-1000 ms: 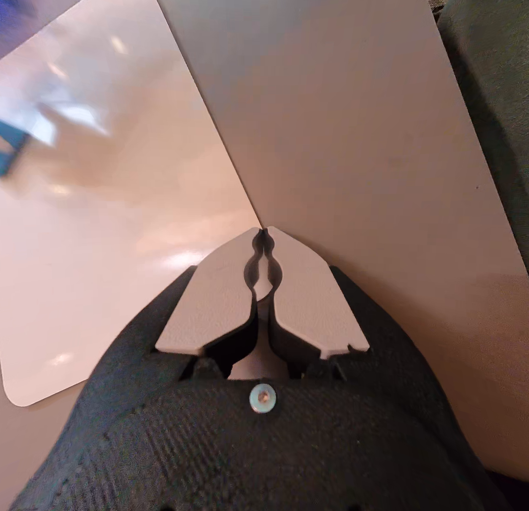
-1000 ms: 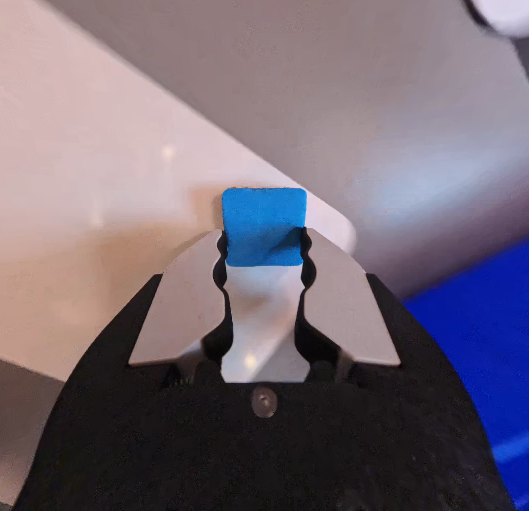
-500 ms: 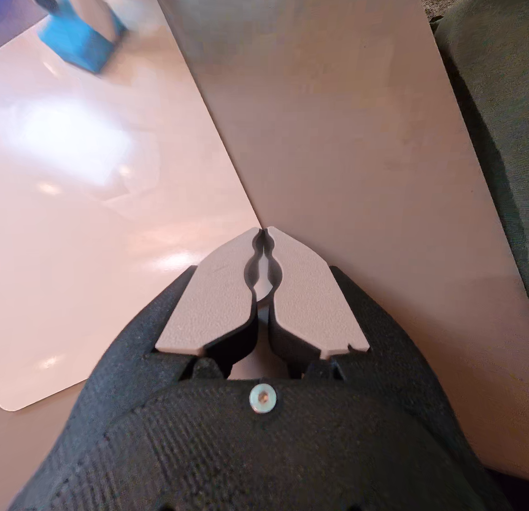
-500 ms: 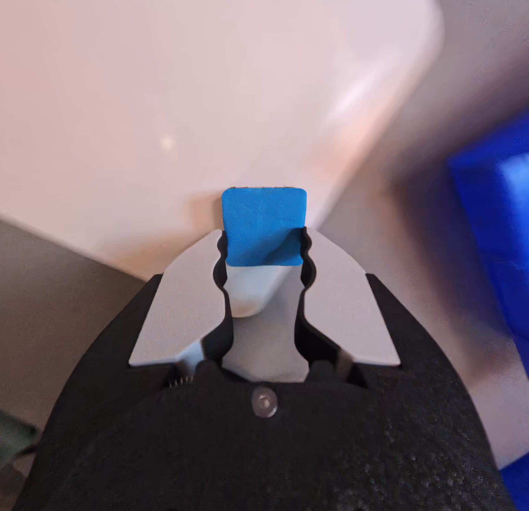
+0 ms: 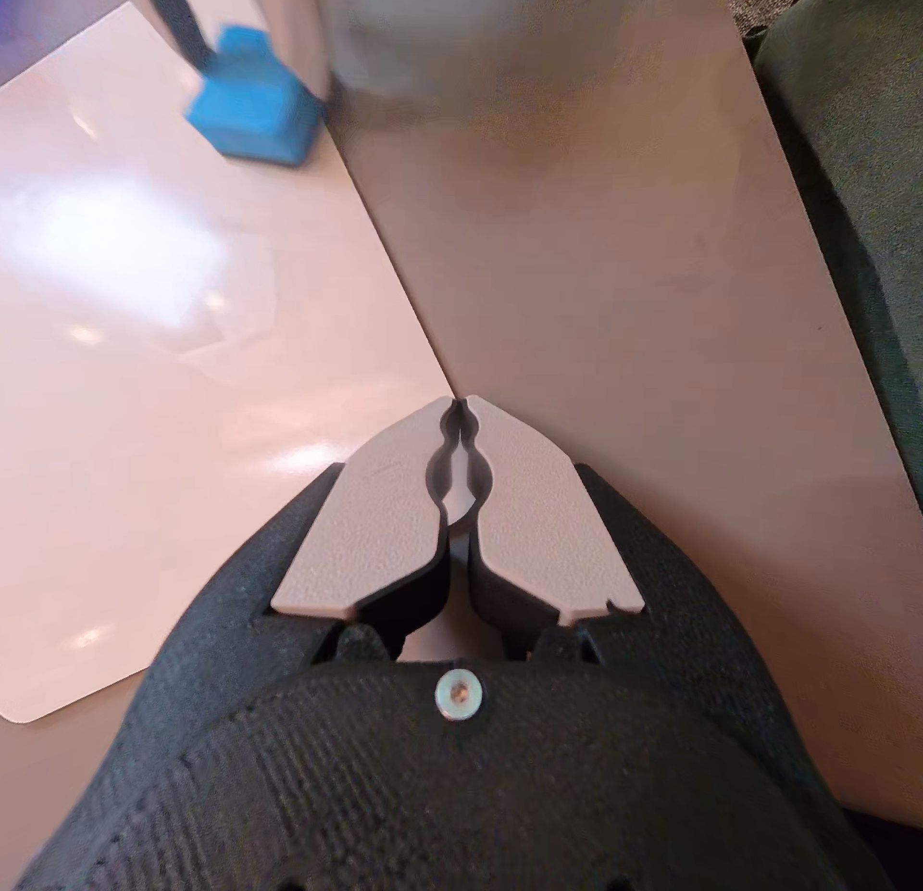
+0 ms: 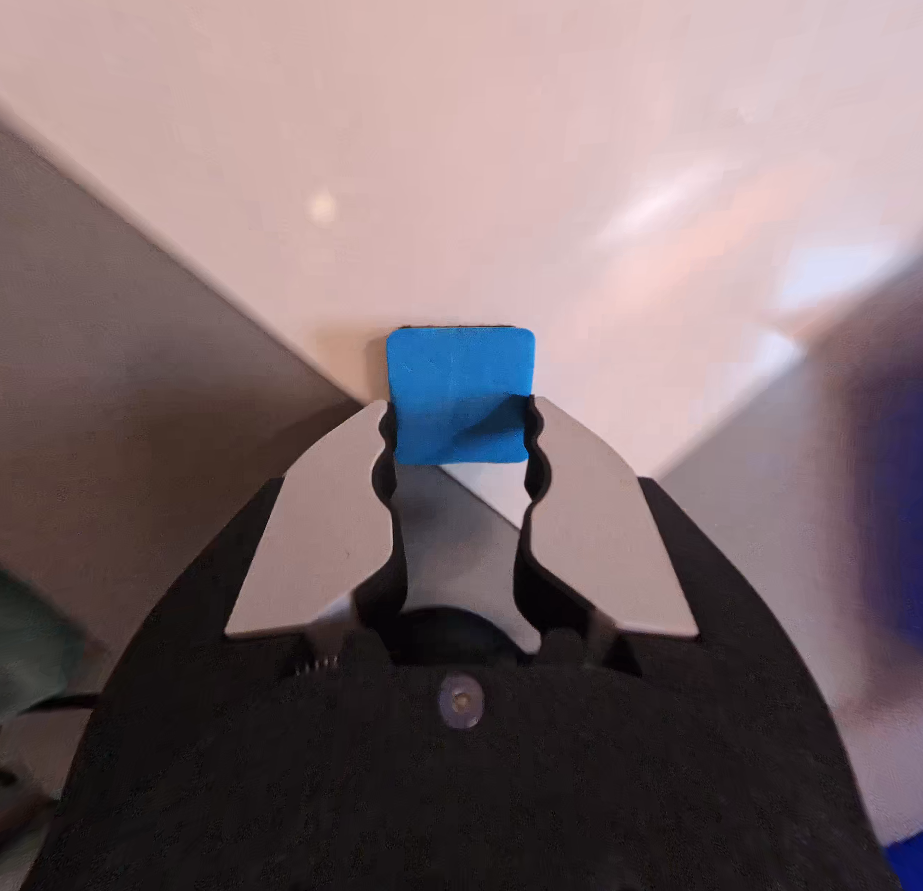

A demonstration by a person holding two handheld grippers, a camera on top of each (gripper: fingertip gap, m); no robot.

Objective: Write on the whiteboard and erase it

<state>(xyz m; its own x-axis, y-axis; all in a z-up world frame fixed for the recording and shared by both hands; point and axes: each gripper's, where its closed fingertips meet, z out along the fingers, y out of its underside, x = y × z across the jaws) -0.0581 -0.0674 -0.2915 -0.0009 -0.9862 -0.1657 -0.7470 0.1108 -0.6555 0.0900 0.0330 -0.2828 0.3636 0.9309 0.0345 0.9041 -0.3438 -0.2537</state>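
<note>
Since half a second ago, the blue foam block eraser (image 5: 252, 105) has slid nearer across the glossy white whiteboard sheet (image 5: 150, 367), gripped by the right gripper (image 6: 460, 412). Board shows no marks; erasing looks nearly done. Left gripper (image 5: 460, 407), clenched empty, rests at the board's edge on the beige tabletop (image 5: 624, 267). Blue blurred object (image 6: 889, 467) far right; nothing obstructs.

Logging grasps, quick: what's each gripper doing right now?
Left gripper: shut, holding nothing visible.
Right gripper: shut on the blue eraser.
</note>
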